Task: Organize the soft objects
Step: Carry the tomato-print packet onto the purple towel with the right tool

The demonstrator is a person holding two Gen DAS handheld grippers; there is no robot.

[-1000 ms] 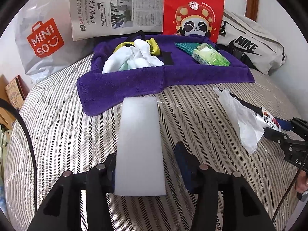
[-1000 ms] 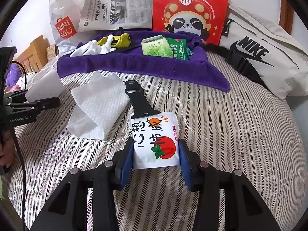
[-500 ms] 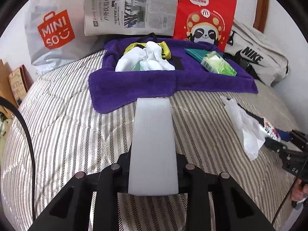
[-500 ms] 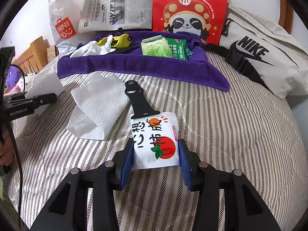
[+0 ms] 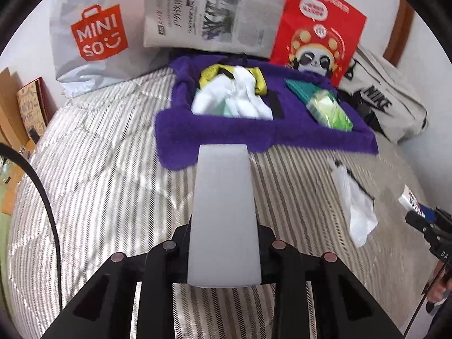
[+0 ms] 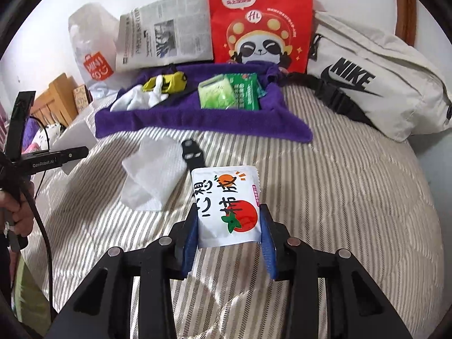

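Observation:
My left gripper (image 5: 224, 254) is shut on a long white foam block (image 5: 223, 212), held just above the striped bed. Its far end reaches toward the purple towel (image 5: 214, 132). My right gripper (image 6: 228, 231) is shut on a white tissue packet (image 6: 226, 200) printed with an orange fruit, its blue pads pressing both sides. The purple towel (image 6: 197, 121) lies ahead with raised edges. It holds a white cloth (image 5: 234, 99), a yellow pouch (image 6: 166, 83) and green packets (image 6: 228, 93).
A loose white paper towel (image 6: 149, 175) and a black strap (image 6: 192, 152) lie on the bed before the towel. Behind stand a Miniso bag (image 5: 93, 42), a newspaper (image 5: 212, 14) and a red panda bag (image 6: 260, 19). A Nike bag (image 6: 367, 84) lies at right.
The left jaws closed onto the white block and lifted it toward the towel. The right gripper rose with the packet, which now hangs clear of the bed.

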